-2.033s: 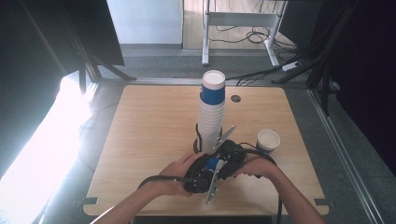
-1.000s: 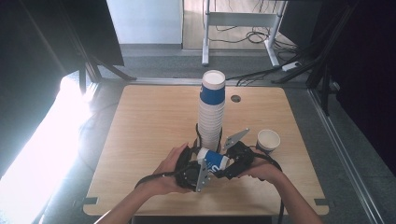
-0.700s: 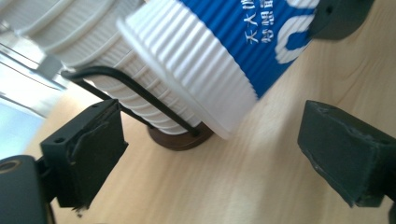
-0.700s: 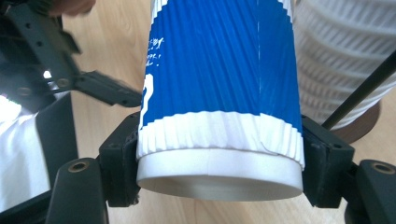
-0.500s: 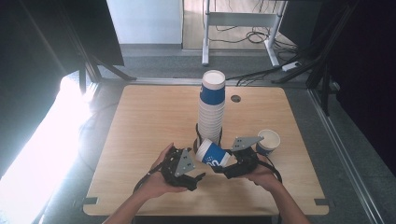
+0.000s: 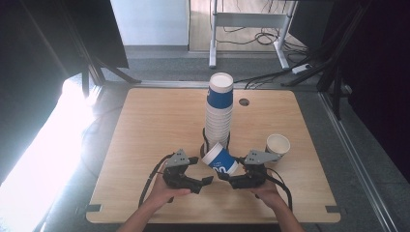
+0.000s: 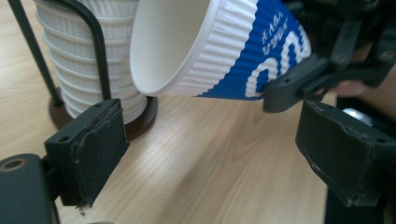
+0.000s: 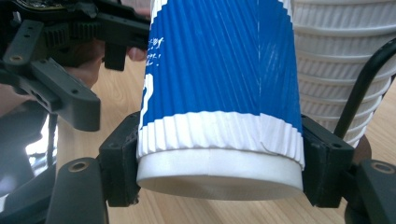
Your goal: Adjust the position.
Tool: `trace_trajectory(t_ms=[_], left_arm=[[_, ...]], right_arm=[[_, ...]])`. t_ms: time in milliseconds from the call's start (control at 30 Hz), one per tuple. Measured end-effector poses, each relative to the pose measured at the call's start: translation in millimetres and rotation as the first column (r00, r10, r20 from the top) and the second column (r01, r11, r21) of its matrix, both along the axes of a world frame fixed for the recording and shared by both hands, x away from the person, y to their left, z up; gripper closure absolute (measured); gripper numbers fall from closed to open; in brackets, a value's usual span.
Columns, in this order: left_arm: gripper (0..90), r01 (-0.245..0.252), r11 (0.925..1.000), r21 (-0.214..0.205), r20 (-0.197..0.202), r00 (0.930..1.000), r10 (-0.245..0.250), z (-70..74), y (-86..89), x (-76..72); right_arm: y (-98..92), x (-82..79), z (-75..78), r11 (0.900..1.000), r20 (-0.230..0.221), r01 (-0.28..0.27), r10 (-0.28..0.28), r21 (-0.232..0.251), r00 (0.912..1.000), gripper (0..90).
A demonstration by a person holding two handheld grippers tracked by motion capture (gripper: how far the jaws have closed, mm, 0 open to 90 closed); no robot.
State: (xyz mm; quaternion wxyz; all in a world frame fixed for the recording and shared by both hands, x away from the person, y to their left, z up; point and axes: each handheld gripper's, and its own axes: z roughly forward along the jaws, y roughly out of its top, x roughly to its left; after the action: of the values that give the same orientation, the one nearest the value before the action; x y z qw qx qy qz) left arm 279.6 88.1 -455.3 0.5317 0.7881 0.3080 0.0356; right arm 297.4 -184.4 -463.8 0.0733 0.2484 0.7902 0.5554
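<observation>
Blue-and-white ribbed paper is being clamped by the right gripper (image 6: 226, 180): the blue paper cup (image 6: 220, 161) is being held near its base, with one black jaw pressed against each side of the white band at the cup's bottom, as is plainly seen in the right gripper view (image 8: 219, 140). The cup is being kept tilted above the wooden table (image 6: 145, 125), its open mouth turned toward the tall stack of cups (image 6: 219, 113) that is standing in a black wire holder (image 6: 207, 140) near the middle of the tabletop. The cup's rim is being held just beside the lower part of that stack; whether the two are touching cannot be told.

The left gripper (image 6: 205, 181) is being held just to the left of the cup, with its jaws standing apart and nothing between them. Its jaws have just been closing a little, yet no object is being pressed by their pads. In the left gripper view the held cup (image 7: 215, 46) is being seen above and beyond those parted jaws, with the stack (image 7: 79, 56) behind it at the left.

A single open paper cup (image 6: 277, 144) is being left upright on the table to the right, well apart from the held one.
</observation>
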Motion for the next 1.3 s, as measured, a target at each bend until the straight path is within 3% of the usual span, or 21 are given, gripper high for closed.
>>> trace_trajectory(t_ms=[133,333,467,567,967,1300], left_arm=[[8.9,-0.001,0.9974,-0.072,-0.052,0.9986,-0.003,-1.3,2.1,3.1],[8.9,-0.003,0.9815,-0.191,-0.138,0.9901,-0.024,-3.8,-1.4,10.0],[8.9,-0.029,0.9735,-0.227,-0.165,0.9862,-0.009,-4.4,-4.8,15.8],[9.1,-0.051,0.9647,-0.258,-0.203,0.9791,-0.003,-7.5,-8.3,22.3],[12.1,-0.064,0.9322,-0.356,-0.257,0.9657,-0.032,-11.6,-17.7,33.9],[17.9,-0.057,0.9251,-0.376,-0.24,0.9701,-0.038,-13.6,-20.0,34.2]], right_arm=[[-0.2,-3.1,-5.1,0.9994,0.021,0.021,-0.021,0.026,0.9996,28.0],[1.7,-8.3,-10.7,0.9959,0.055,0.047,-0.051,0.078,0.9972,28.0],[3.2,-10.0,-13.1,0.9939,0.066,0.059,-0.066,0.094,0.9956,28.1],[5.2,-11.4,-14.7,0.9938,0.08,0.064,-0.071,0.091,0.9943,28.1],[15.9,-15.1,-17.4,0.9962,0.119,0.056,-0.063,0.068,0.9909,28.5],[16.8,-14.2,-18.2,0.9968,0.122,0.056,-0.063,0.056,0.9906,28.4]])
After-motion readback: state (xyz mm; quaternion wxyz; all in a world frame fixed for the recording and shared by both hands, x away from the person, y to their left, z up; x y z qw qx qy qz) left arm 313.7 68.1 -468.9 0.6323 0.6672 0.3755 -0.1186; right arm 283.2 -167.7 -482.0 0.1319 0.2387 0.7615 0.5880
